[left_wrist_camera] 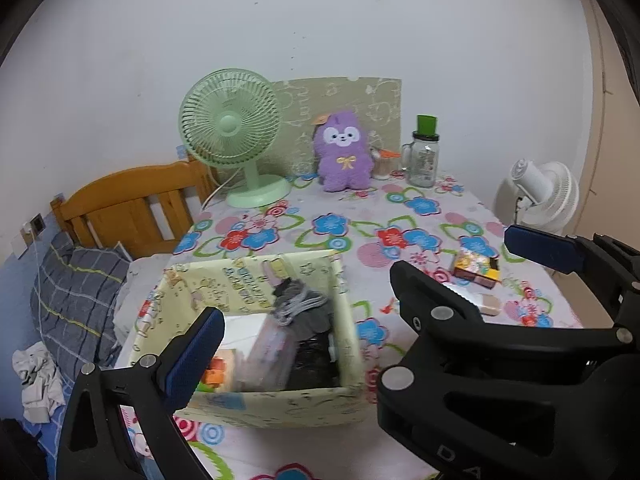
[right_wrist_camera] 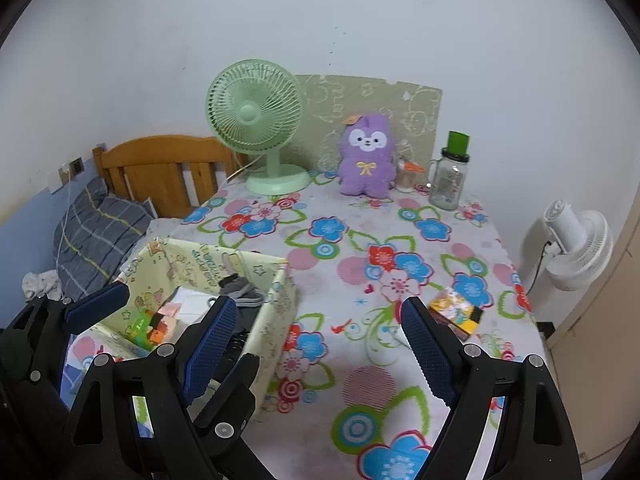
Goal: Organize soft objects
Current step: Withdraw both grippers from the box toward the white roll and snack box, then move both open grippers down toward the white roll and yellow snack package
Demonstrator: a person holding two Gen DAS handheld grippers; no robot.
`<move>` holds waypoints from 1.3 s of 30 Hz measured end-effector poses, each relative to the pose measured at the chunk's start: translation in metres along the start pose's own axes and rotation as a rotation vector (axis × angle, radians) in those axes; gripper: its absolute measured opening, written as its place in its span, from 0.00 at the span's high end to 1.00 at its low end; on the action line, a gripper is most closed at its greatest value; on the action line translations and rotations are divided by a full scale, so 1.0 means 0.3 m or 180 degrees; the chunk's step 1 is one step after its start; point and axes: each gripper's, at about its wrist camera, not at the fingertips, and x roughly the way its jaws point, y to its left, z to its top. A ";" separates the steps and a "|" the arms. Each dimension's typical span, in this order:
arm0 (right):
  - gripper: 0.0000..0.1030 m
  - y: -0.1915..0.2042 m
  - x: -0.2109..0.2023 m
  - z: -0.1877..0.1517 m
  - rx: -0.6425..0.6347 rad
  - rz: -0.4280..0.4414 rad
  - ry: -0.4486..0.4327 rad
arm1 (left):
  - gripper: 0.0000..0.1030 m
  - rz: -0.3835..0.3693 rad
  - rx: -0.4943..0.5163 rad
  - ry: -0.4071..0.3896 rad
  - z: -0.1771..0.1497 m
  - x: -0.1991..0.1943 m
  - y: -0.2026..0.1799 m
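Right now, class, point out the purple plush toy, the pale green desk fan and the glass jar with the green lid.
Purple plush toy (right_wrist_camera: 366, 160): right wrist view, on its chest by the yellow bow.
Pale green desk fan (right_wrist_camera: 253, 114): right wrist view, on the grille's centre hub.
Glass jar with green lid (left_wrist_camera: 423, 162): left wrist view, on the clear body.

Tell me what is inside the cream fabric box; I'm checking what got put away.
Inside the fabric box: grey socks, a pinkish packet, something dark, white paper and small colourful items. The box walls and the upper layer hide anything beneath.
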 end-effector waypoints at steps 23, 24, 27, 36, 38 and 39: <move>0.16 -0.192 -0.133 -0.038 0.0168 -0.0136 -0.0155 | 0.02 -0.0210 0.0153 -0.0148 0.033 -0.075 -0.204; 0.16 -0.200 -0.134 -0.038 0.0171 -0.0137 -0.0149 | 0.02 -0.0215 0.0159 -0.0154 0.033 -0.075 -0.213; 0.16 -0.218 -0.139 -0.040 0.0178 -0.0163 -0.0159 | 0.02 -0.0232 0.0172 -0.0171 0.038 -0.072 -0.232; 0.16 -0.281 -0.143 -0.050 0.0225 -0.0207 -0.0161 | 0.02 -0.0308 0.0133 -0.0144 0.049 -0.042 -0.279; 0.16 -0.294 -0.143 -0.052 0.0222 -0.0225 -0.0172 | 0.02 -0.0314 0.0132 -0.0123 0.051 -0.029 -0.288; 0.16 -0.301 -0.142 -0.054 0.0225 -0.0217 -0.0177 | 0.02 -0.0319 0.0136 -0.0120 0.051 -0.025 -0.293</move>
